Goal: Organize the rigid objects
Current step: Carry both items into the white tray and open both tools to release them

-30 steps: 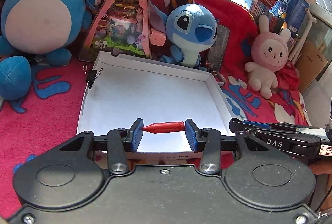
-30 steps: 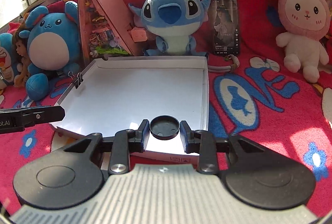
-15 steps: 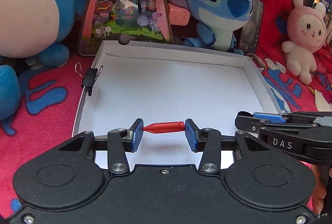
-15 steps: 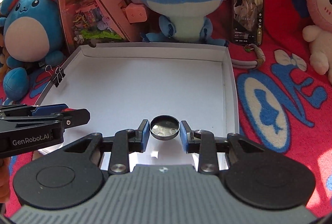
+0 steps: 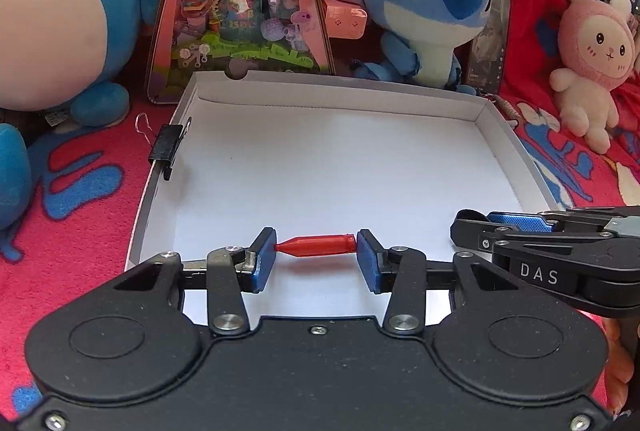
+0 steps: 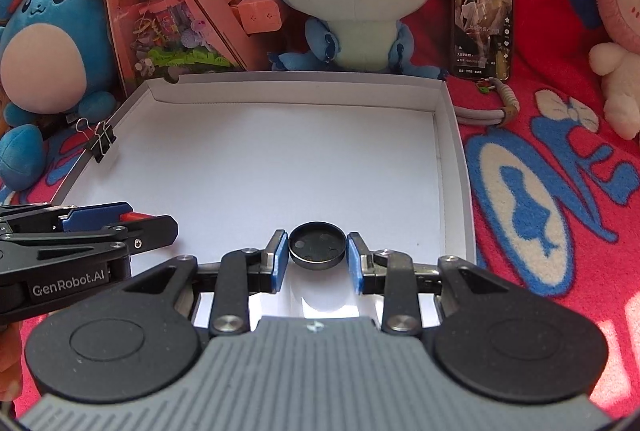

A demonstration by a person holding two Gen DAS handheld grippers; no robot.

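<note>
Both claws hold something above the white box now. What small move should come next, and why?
Probably lower both claws a little and then open them. The left claw is shut on the red bullet-shaped piece, the right claw on the round dark cap, and both hang over the near floor of the white box, so a short descent avoids dropping them.

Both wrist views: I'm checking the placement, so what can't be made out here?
- Left wrist view: whether the red piece touches the white box floor; the look-down angle hides it.
- Right wrist view: the round cap's underside, hidden by its own body.
- Right wrist view: the phone text, too small.
</note>
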